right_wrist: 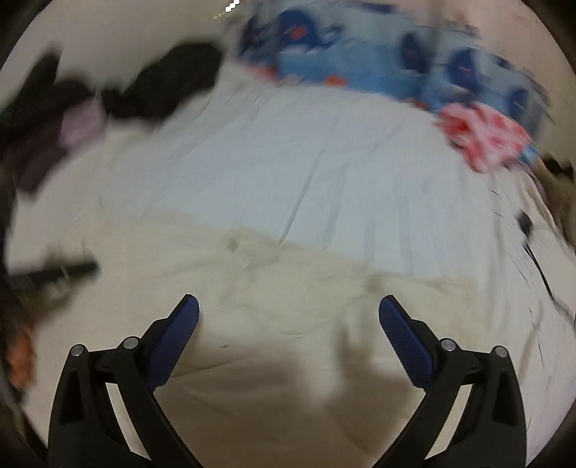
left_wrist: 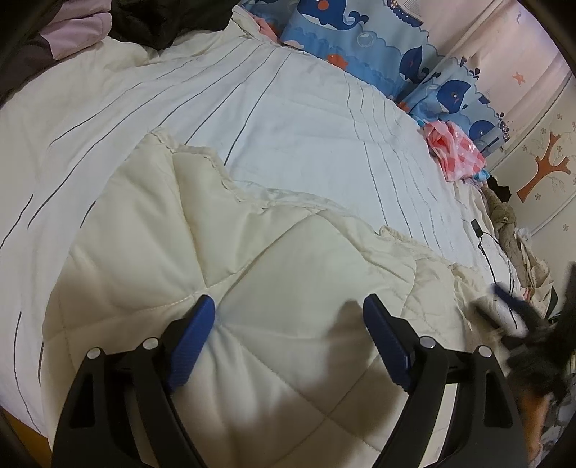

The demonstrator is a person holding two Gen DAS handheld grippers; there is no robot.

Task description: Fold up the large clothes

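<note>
A cream quilted cover lies folded over on the near part of the bed, its wavy stitched edge running across a white striped sheet. My left gripper hangs open just above the quilt, with nothing between its blue pads. Motion blurs the right wrist view, where my right gripper also stands open over the cream quilt and holds nothing. In the left wrist view the right gripper is a dark smear at the quilt's right edge. The left gripper shows as a blur at the far left of the right wrist view.
Blue whale-print pillows line the head of the bed beside a pink wall. A pink checked cloth lies at the sheet's right side, with a black cable below it. Black clothes and a lilac garment are heaped at the far left.
</note>
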